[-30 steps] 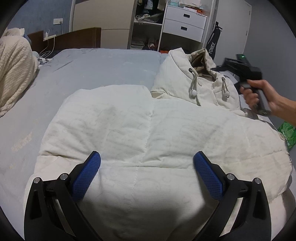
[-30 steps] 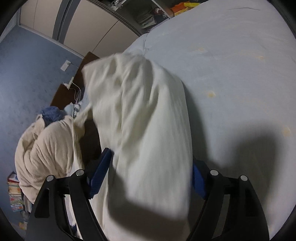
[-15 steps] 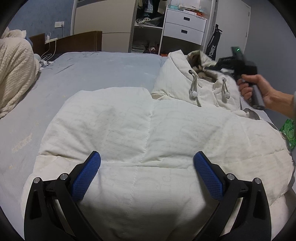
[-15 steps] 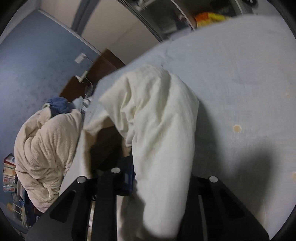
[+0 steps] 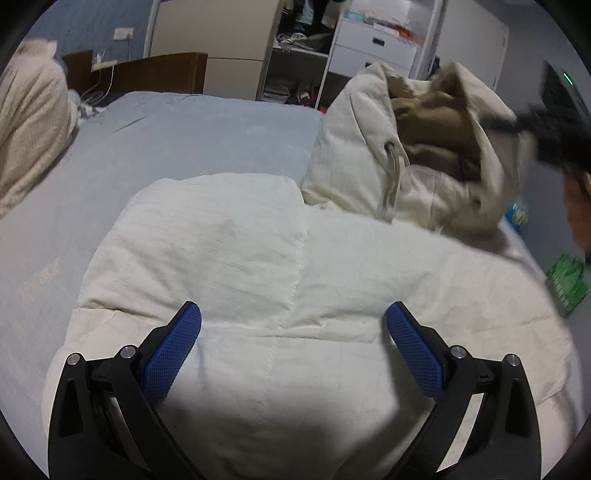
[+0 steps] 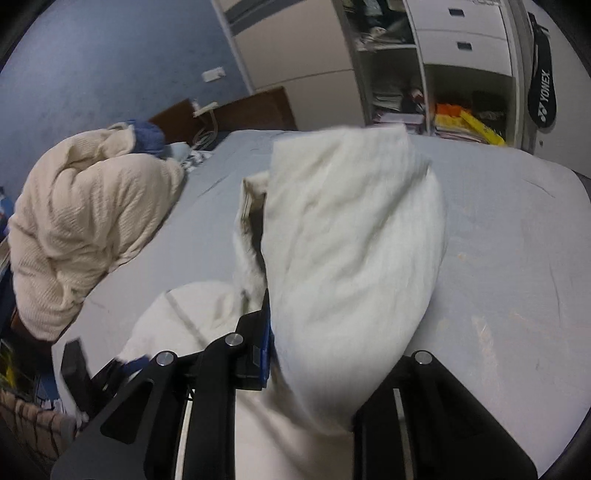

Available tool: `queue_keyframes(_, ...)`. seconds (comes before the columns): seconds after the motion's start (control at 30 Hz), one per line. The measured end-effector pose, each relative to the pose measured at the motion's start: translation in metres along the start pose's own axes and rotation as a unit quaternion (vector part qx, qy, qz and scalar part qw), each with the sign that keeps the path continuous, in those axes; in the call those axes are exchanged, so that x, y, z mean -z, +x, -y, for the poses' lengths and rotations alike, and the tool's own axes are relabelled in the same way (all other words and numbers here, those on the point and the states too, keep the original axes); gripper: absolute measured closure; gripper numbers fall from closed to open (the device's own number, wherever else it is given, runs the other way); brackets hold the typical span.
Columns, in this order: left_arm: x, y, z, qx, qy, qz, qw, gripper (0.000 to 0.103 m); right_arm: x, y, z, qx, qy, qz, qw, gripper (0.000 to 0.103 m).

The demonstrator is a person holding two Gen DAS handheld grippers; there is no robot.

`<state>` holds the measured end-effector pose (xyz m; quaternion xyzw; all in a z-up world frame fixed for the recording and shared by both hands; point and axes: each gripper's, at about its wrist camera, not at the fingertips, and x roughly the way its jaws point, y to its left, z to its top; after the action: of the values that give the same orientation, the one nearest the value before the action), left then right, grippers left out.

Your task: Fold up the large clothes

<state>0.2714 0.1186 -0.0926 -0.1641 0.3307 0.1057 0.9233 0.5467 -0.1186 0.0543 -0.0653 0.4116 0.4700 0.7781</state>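
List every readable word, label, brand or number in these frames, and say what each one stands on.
"YONEX": white letters on the black racket bag hanging by the white wardrobe, right wrist view.
Faint pale print on the grey-blue bed sheet, left wrist view: too blurred to read.
Green packet beside the bed: print too blurred to read.
Nothing else legible.

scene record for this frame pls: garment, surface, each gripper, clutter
garment: cream padded hooded jacket, body spread flat, hood end raised off the bed
surface: bed with blue-grey sheet
left gripper: open, hovering over the jacket's body, nothing between the pads
right gripper: shut on the hood end, jaws just closed, cream fabric bulging up between them
clutter: cream knit blanket heaped at the bed's head; green packet past the bed edge
background: open wardrobe shelves, white drawers
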Motion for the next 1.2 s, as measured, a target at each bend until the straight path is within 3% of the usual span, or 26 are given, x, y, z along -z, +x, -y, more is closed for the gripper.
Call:
queue_keyframes(0.13, -0.005, -0.015, -0.02, 0.01, -0.045, 0.021, 0.9987, 0.007, 0.041, -0.023, -0.034, -0.005, -0.012, 0.005, 1.0, 0.086)
queue_keyframes(0.37, -0.009, -0.055, -0.064, -0.035, -0.116, 0.03, 0.9922, 0.007, 0.119, -0.053, -0.051, 0.003, -0.031, 0.019, 0.999, 0.086)
queue_keyframes(0.5, -0.007, -0.073, -0.088, -0.051, -0.161, 0.019, 0.9855, 0.007, 0.16, -0.062, -0.062, 0.044, -0.074, 0.022, 0.996, 0.086)
queue_keyframes(0.7, -0.005, -0.107, -0.088, -0.046, -0.15, 0.018, 0.9874, 0.007, 0.2, -0.077, -0.074, 0.108, -0.112, 0.022, 0.988, 0.085)
queue_keyframes(0.87, -0.016, -0.128, -0.067, -0.03, -0.111, 0.022, 0.9931, 0.007, 0.221, -0.094, -0.081, 0.139, -0.126, 0.024, 0.982, 0.083)
queue_keyframes(1.0, -0.023, -0.14, -0.055, -0.022, -0.092, 0.027, 0.9952, 0.007, 0.241, -0.117, -0.081, 0.143, -0.108, 0.03, 0.983, 0.083)
queue_keyframes(1.13, -0.036, -0.151, -0.05, -0.001, -0.107, 0.028, 0.9939, 0.007, 0.259, -0.137, -0.078, 0.139, -0.07, 0.019, 0.988, 0.082)
queue_keyframes(1.2, -0.046, -0.154, -0.046, 0.015, -0.12, 0.024, 0.9923, 0.007, 0.267, -0.147, -0.074, 0.128, -0.022, 0.02, 0.991, 0.07)
